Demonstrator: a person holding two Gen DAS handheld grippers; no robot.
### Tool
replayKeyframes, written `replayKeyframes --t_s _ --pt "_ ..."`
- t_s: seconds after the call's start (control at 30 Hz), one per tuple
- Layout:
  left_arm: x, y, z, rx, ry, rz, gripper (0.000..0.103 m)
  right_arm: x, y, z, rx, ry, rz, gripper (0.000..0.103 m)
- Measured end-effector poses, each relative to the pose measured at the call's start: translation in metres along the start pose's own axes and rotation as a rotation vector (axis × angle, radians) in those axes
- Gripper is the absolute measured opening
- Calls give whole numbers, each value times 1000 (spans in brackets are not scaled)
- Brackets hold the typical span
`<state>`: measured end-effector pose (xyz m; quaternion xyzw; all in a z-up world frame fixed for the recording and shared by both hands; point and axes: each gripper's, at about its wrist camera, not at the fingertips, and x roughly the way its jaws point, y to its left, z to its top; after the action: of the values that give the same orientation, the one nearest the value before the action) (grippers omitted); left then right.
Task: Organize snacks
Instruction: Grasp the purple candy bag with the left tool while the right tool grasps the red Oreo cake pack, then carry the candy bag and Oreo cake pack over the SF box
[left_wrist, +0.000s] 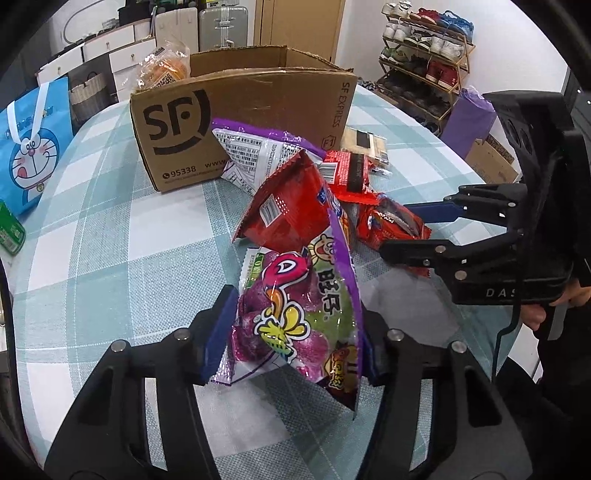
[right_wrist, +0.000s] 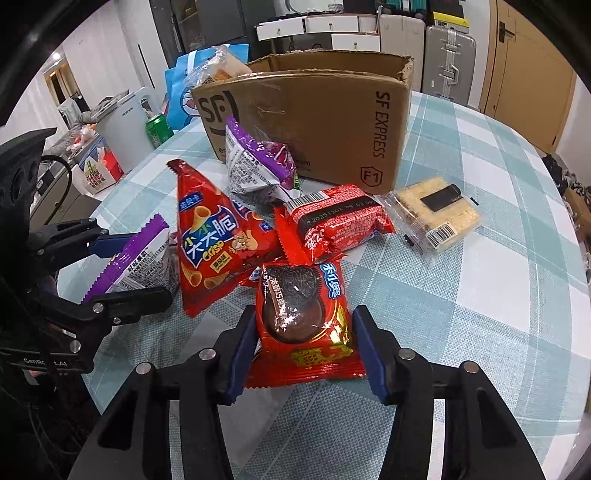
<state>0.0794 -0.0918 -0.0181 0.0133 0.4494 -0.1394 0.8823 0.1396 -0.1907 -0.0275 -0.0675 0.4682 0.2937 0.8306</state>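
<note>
Two snack bags are in the tools at this moment. The left tool (left_wrist: 295, 332) has its blue pads on both sides of a purple candy bag (left_wrist: 295, 317), near the bag's lower end, and the pads seem to press the foil; the bag stands tilted, its upper part leaning on a red chip bag (left_wrist: 288, 210). The right tool (right_wrist: 301, 354) is narrowed around a red cookie pack (right_wrist: 301, 314), with the pads at its two long edges; I judge they touch it, but a firm grip is not sure.

Both bags lie on the checked worktop (right_wrist: 480, 295), in front of a cardboard box (right_wrist: 325, 122) that stands open at the top. A second red pack (right_wrist: 343, 221), a purple and white bag (right_wrist: 255, 166) and a clear pack of crackers (right_wrist: 436, 210) lie near it.

These bags are probably light, soft and full of air, and the foil is slippery. The candy bag should bend and swing, so a hold near its middle or on the sealed edge seems safer. The cookie inside the red pack is likely fragile; a gentle squeeze on the pack's edges, not on the cookie, would be better.
</note>
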Motion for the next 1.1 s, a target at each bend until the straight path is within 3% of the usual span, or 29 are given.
replayKeyframes --t_s 0.07,0.5,0.93,1.1 --pt "-3 0 0 2 -9 -2 54 -2 2 -1 -18 -7 -1 46" --pt "-20 -1 2 2 -56 -6 54 -23 6 0 -61 -65 3 45" --pt "-55 12 4 -40 -157 6 54 -66 -2 9 -16 -229 10 45" --pt "-62 16 8 -58 -173 13 54 -74 0 11 -7 -252 11 45"
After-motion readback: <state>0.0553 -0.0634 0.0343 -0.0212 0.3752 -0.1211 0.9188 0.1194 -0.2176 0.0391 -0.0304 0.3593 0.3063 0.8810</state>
